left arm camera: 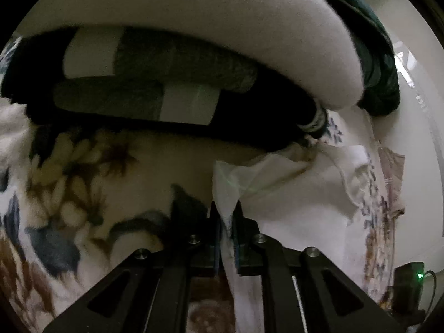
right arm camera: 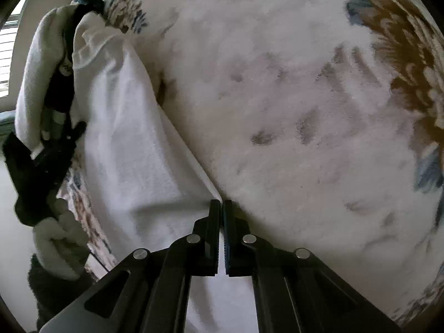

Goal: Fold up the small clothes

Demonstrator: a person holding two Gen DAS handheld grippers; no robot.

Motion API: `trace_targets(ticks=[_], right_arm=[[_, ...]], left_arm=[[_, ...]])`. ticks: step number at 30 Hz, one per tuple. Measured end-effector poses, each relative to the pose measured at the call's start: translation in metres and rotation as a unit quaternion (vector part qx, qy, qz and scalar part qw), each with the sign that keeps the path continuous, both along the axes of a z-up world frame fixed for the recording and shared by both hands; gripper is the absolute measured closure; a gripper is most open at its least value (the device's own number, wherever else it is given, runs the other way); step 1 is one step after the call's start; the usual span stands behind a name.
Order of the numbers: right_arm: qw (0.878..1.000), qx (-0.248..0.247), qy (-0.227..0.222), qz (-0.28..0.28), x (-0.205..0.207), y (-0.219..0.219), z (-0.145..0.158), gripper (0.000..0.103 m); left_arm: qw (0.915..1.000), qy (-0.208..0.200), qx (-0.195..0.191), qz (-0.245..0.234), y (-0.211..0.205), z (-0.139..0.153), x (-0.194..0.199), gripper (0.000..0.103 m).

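A small white garment point(left arm camera: 305, 194) lies on a floral fleece blanket point(left arm camera: 69, 183). My left gripper point(left arm camera: 226, 208) is shut on one of its edges, and a flap of the cloth rises between the fingers. In the right wrist view the same white garment point(right arm camera: 133, 152) runs up and to the left from my right gripper point(right arm camera: 222, 202), which is shut on its hemmed edge where it meets the blanket point(right arm camera: 305, 111). The left gripper point(right arm camera: 79, 127) shows dark at the garment's left side.
Beyond the left gripper a black cloth point(left arm camera: 263, 116) carries grey-and-white socks point(left arm camera: 144, 63). A folded white cloth point(left arm camera: 222, 14) and a dark green one point(left arm camera: 380, 63) lie behind it. A black device with a green light point(left arm camera: 410, 277) stands at the right, beside the blanket's edge.
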State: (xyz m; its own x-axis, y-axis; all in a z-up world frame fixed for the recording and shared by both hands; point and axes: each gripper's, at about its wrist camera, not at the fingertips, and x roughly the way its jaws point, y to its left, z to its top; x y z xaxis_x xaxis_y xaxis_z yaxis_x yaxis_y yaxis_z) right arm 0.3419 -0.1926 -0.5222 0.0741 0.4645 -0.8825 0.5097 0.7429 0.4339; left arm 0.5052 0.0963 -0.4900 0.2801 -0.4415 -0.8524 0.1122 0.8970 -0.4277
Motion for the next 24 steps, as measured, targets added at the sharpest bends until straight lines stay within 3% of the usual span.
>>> trace_targets(ticks=[2,3,4,6,10,14,19,24], right_arm=[[1.000,0.014,0.008,0.013,-0.002,0.003,0.005,0.097],[1.000,0.012,0.011,0.019,-0.005,0.004,0.009,0.089],[1.000,0.010,0.011,0.024,-0.010,0.005,0.015,0.073],[0.999,0.013,0.005,0.030,-0.025,0.007,0.027,0.058],[0.999,0.021,0.007,0.038,-0.067,0.009,0.053,0.058],[0.997,0.023,0.017,0.065,-0.121,0.019,0.066,0.058],[0.993,0.010,0.052,0.108,-0.202,0.039,0.050,0.058],[0.983,0.011,0.107,0.148,-0.276,0.050,0.019,0.058]], left_arm=[[0.9999,0.002,0.007,-0.011,0.000,0.013,-0.011,0.084],[0.9999,0.002,0.003,-0.013,0.001,0.022,-0.022,0.075],[0.9999,0.001,-0.003,-0.012,0.002,0.029,-0.032,0.067],[0.9998,0.003,-0.013,-0.016,0.001,0.044,-0.066,0.056],[0.9981,0.034,-0.008,-0.051,-0.014,0.053,-0.151,0.056],[0.9915,0.095,0.042,-0.079,-0.031,0.032,-0.249,0.056],[0.9797,0.146,0.107,-0.086,-0.026,0.003,-0.355,0.056],[0.9723,0.179,0.128,-0.080,-0.012,-0.002,-0.424,0.056]])
